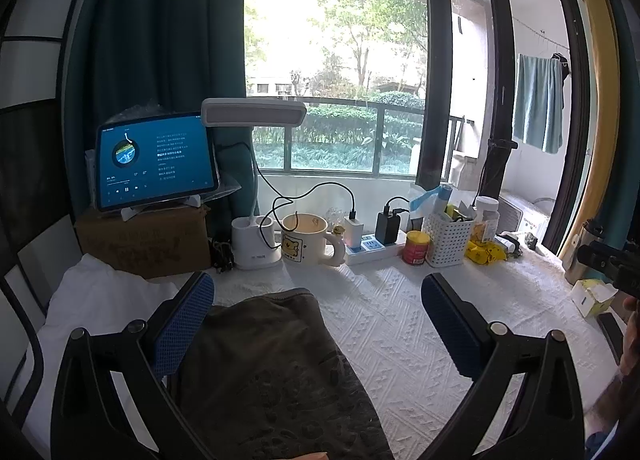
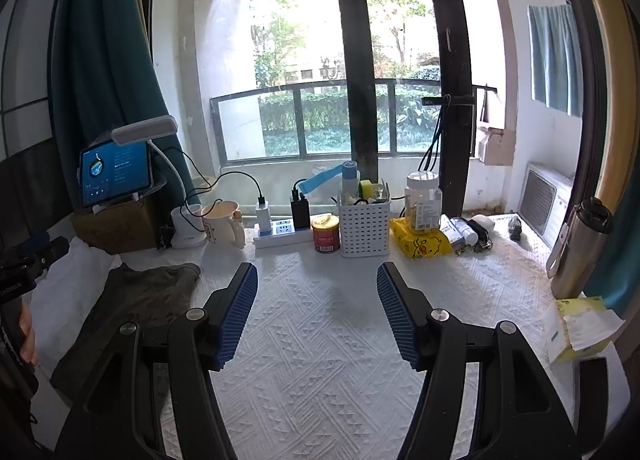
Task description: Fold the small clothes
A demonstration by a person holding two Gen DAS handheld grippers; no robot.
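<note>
The left gripper (image 1: 318,324) hangs with its jaws spread wide and nothing between the blue pads, just above the dark olive garment (image 1: 276,372), whose near end is cut off by the bottom of the left wrist view. The right gripper (image 2: 318,312) is equally wide open and empty over bare white textured tablecloth (image 2: 320,340). The garment lies toward the table's left edge, partly on a white cloth (image 2: 64,292). Along the far edge stand a cartoon mug (image 1: 308,238), a power strip (image 2: 280,234) and a white basket (image 2: 364,228), its contents hard to make out.
</note>
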